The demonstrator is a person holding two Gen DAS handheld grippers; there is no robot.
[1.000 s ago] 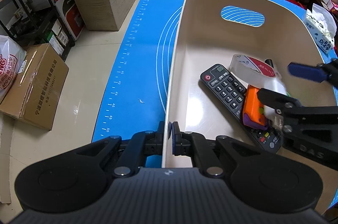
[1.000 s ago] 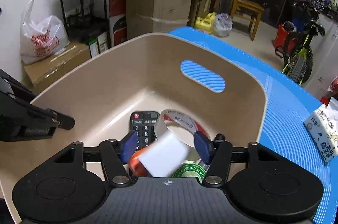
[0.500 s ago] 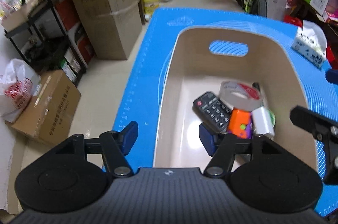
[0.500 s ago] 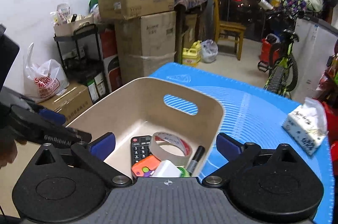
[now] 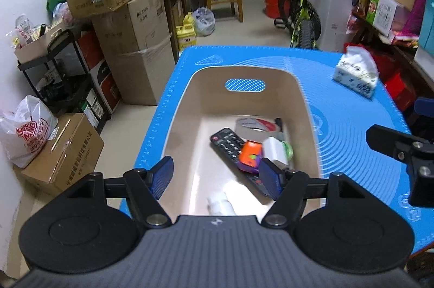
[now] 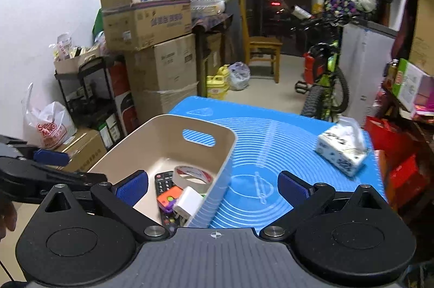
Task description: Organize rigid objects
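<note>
Both claws hang over the blue-matted tabletop (image 5: pixel 339 98) with nothing in them: the left claw (image 5: pixel 217 178) has just opened partway, the right claw (image 6: pixel 213 186) gapes wide. The remote (image 5: pixel 227 145), tape roll (image 5: pixel 255 126), orange toy (image 5: pixel 251 156) and white charger (image 5: pixel 274 151) lie together inside the beige bin (image 5: pixel 181 114)

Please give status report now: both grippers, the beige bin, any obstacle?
Left gripper open, empty. Right gripper open, empty. Beige bin holds remote, tape roll, white charger. Nothing in the way.
</note>
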